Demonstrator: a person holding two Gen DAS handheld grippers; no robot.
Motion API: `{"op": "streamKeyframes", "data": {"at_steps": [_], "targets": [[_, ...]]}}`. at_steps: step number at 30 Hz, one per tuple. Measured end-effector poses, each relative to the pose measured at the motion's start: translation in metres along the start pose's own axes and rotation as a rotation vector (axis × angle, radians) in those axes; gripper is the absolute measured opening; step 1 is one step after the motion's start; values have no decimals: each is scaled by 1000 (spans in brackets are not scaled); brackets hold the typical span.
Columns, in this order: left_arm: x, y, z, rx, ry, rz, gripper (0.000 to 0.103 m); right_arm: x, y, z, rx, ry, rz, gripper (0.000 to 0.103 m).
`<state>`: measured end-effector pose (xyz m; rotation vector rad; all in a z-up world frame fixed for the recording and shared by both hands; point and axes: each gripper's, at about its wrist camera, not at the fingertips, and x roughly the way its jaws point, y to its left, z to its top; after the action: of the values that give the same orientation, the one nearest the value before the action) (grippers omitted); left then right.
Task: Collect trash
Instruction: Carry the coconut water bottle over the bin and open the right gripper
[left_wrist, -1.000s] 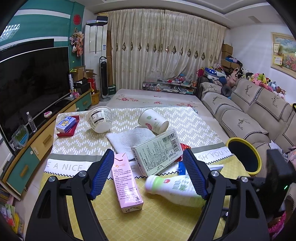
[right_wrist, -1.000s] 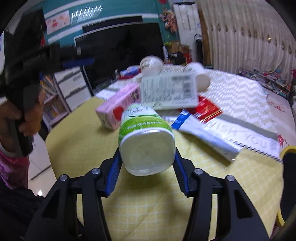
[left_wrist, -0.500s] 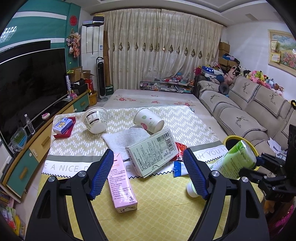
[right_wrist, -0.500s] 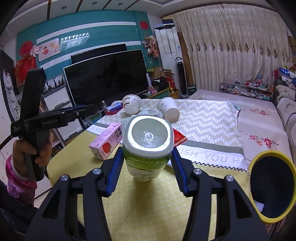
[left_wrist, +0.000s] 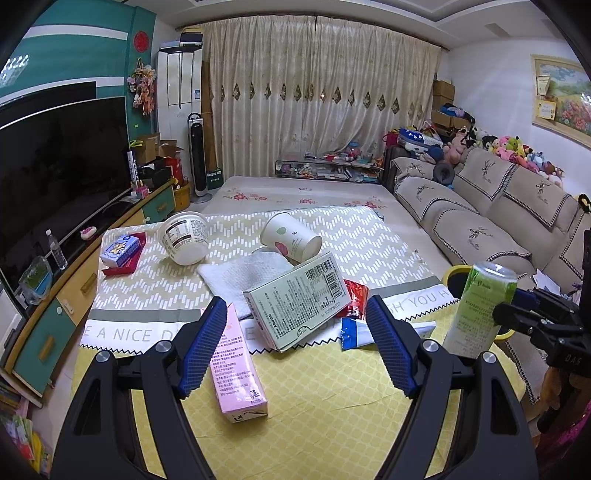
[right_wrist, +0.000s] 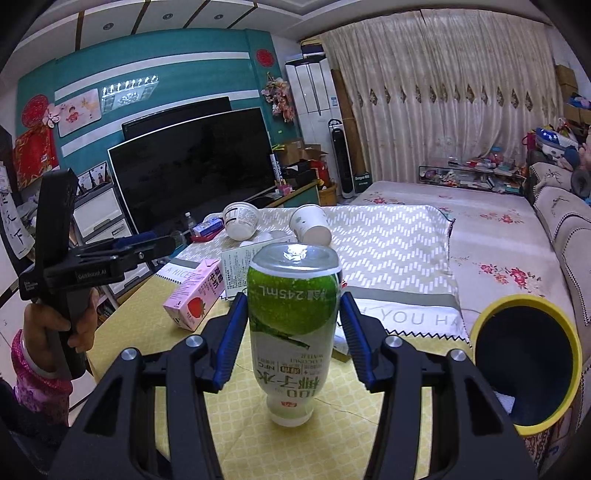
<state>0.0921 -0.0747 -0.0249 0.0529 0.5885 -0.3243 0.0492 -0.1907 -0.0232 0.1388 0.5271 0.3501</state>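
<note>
Green-white bottle (right_wrist: 293, 325), pink carton (left_wrist: 236, 369), yellow-rimmed bin (right_wrist: 569, 332)

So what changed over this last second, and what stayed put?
The right gripper, clamped on the green bottle, lifted it off the yellow tablecloth, swung it right and turned it cap-down, toward the yellow-rimmed bin. The left gripper stayed open over the pink carton; the green box and cups kept their places.

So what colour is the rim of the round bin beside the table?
Yellow rim, dark inside; clearest in the right wrist view.
</note>
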Motion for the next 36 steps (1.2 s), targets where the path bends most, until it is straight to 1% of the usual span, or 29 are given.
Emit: {"op": "streamKeyframes", "data": {"at_steps": [5,10,14,16,17,19,20,22,26,28,31,33,36], "targets": [[0,0,0,0,0,0,77,-3,-2,3,7,-19,-5,49],[0,0,0,0,1,0,77,-16,-16,12,22,-63,-57,49],[3,-2,-2,5,5,-6,77,-37,-47,23,49,-127,-167,49],[5,-3,-2,8,8,-7,77,-46,-66,26,61,-152,-256,49],[6,-3,-2,9,9,-7,77,-49,-79,26,68,-158,-322,49],[8,-3,-2,10,12,-7,77,-51,-102,25,95,-150,-399,49],[9,-4,-2,10,14,-8,77,-49,-121,21,118,-140,-455,49],[12,-4,-2,10,19,-9,77,-43,-150,14,154,-110,-531,49],[17,-6,-3,15,32,-8,77,-19,-198,-11,231,-22,-617,49],[19,-6,-3,18,37,-6,77,-5,-214,-28,258,29,-646,49],[22,-6,-4,21,44,-4,77,10,-228,-44,293,74,-656,49],[23,-6,-4,21,47,-2,77,15,-229,-48,304,76,-654,50],[23,-7,-5,23,51,3,77,10,-221,-50,298,59,-649,51]]}}
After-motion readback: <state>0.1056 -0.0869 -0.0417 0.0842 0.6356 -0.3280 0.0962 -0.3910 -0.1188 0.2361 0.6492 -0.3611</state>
